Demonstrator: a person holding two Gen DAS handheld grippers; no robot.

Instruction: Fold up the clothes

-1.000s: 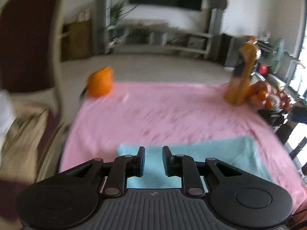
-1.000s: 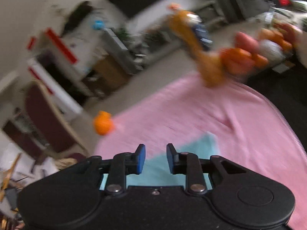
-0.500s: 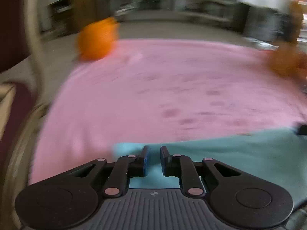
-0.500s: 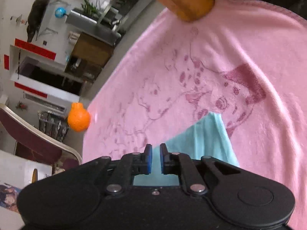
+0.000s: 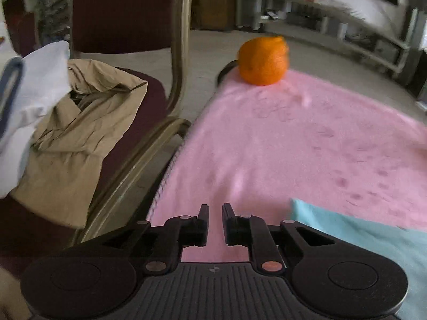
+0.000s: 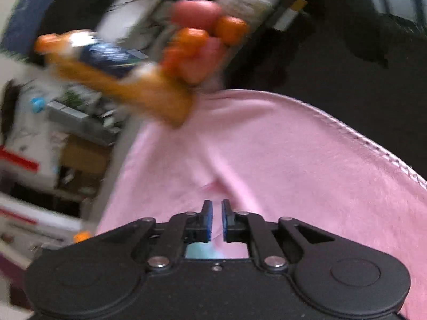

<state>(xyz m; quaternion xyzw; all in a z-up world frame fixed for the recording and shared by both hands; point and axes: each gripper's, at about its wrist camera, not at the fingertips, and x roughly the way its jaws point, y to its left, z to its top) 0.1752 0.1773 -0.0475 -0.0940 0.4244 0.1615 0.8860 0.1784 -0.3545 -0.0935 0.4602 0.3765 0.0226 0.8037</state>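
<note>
A light blue cloth (image 5: 373, 242) lies flat on the pink blanket (image 5: 307, 144) at the lower right of the left wrist view. My left gripper (image 5: 215, 209) hovers over bare pink blanket to the left of the cloth, jaws a narrow gap apart and empty. In the right wrist view my right gripper (image 6: 215, 205) is over the pink blanket (image 6: 293, 165), jaws nearly together with nothing between them. Only a sliver of blue cloth (image 6: 198, 252) shows beneath the gripper body.
A chair (image 5: 149, 122) left of the table holds a tan garment (image 5: 77, 133) and a white one (image 5: 32, 93). An orange ball (image 5: 263, 61) sits at the blanket's far corner. An orange bottle (image 6: 120, 82) and piled fruit (image 6: 202, 45) stand past the blanket's edge.
Both grippers have swung away from the blue cloth, the left one leftward toward the chair, the right one toward the fruit side. The cloth stays flat on the blanket.
</note>
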